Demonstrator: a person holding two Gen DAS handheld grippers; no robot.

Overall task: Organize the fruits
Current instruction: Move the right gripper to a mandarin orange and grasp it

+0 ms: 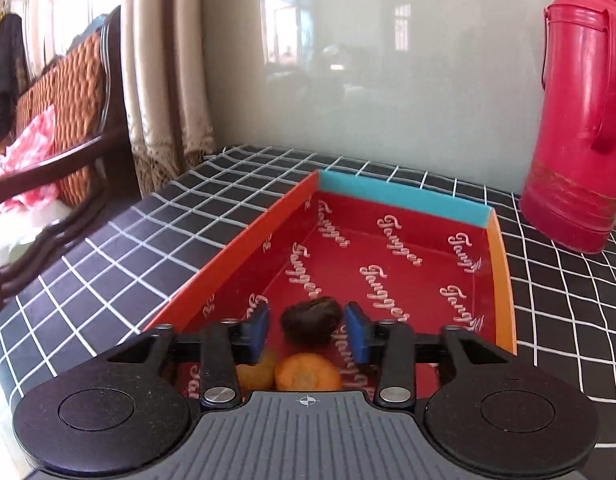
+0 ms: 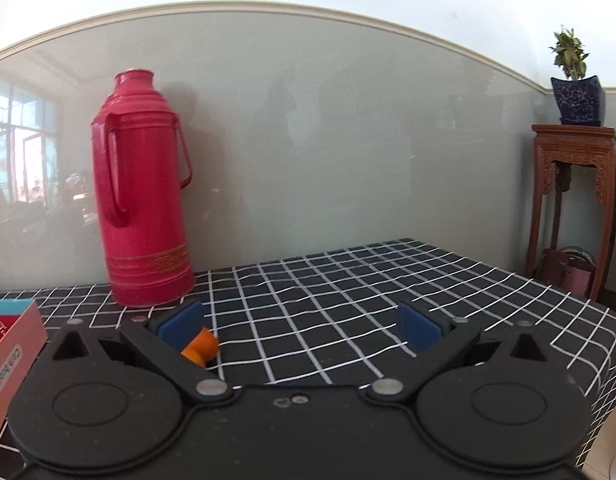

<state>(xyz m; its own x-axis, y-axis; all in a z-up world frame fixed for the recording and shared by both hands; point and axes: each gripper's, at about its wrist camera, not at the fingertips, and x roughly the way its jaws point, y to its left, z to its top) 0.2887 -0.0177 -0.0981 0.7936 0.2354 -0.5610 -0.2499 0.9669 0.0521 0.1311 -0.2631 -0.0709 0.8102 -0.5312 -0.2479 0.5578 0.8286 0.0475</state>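
We are partway through. The red box [image 1: 392, 240] sits on the checked surface [image 1: 156, 232], and it already has fruit in it: a dark brown fruit [image 1: 311, 321], an orange fruit [image 1: 308, 372] and a yellowish one [image 1: 255, 370], all at the near end. Our left hand-held gripper [image 1: 310, 334] hangs over the box with its pads a little apart on each side of the dark fruit, not touching it. Our right hand-held gripper [image 2: 302, 326] is spread wide and holds nothing. One orange piece [image 2: 200, 346] lies on the surface just beside its left pad, so that one is left to put away.
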